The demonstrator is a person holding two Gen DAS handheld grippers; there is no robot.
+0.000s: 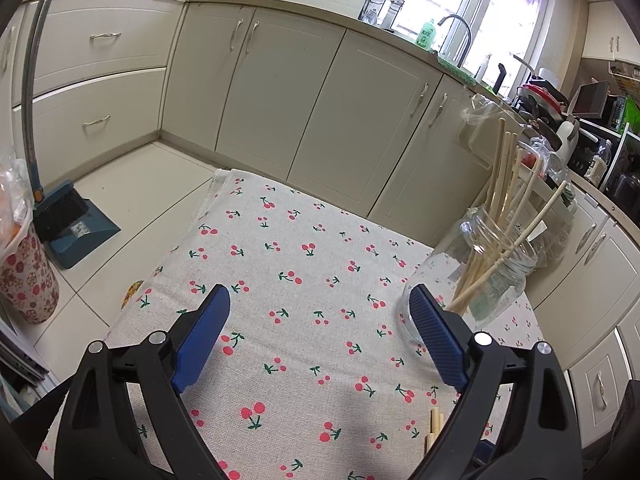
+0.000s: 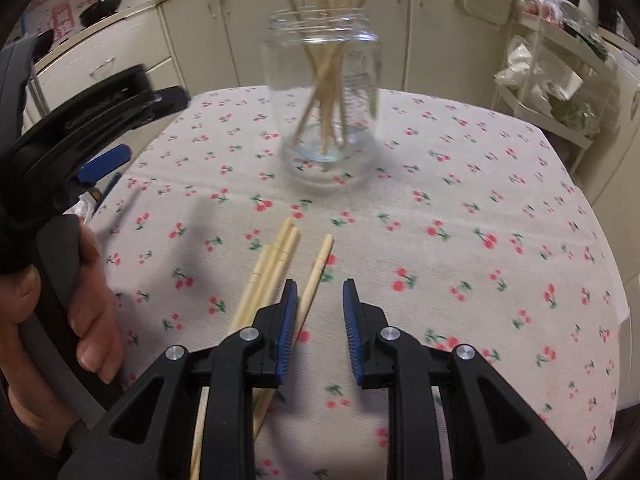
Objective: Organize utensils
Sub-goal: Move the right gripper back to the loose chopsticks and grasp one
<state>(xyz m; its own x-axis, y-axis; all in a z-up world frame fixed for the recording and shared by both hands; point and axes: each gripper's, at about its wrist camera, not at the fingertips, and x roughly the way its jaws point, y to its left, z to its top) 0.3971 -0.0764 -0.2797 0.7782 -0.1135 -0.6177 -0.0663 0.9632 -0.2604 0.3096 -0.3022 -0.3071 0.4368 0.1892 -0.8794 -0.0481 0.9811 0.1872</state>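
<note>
Item: right claw (image 2: 316, 298). I had its pads apart by a narrow gap with nothing between them, and it pitched steeply down at the cloth-covered counter (image 2: 460, 208).

Item: single chopstick (image 2: 316, 276). It lay just to the left of the gap, passing under the left pad; whether it touched that pad I could not tell. Its long axis ran nearly along the claw's own pointing line, butt end ahead and slightly right, the other end back beneath the claw body. I judged that a small sideways shift to the left would be needed to bring it between the pads.

Item: loose chopsticks (image 2: 276, 264), a bunch of about three. They lay further left of the claw, close alongside one another, roughly parallel to the single one, flat on the cloth.

Item: glass jar (image 2: 324, 92). It stood upright, straight ahead of the right claw and well beyond the loose sticks, with chopsticks already fanned inside it.

Item: left claw (image 1: 320, 332). I held it wide apart and empty, tilted moderately down over bare cloth. The jar (image 1: 472, 276) stood just beyond its right pad. The left hand (image 2: 80, 308) showed gripping its handle, off to the left of the right claw.

Judgement: the right claw was by far the nearer to the loose sticks, so the pickup fell to it.
</note>
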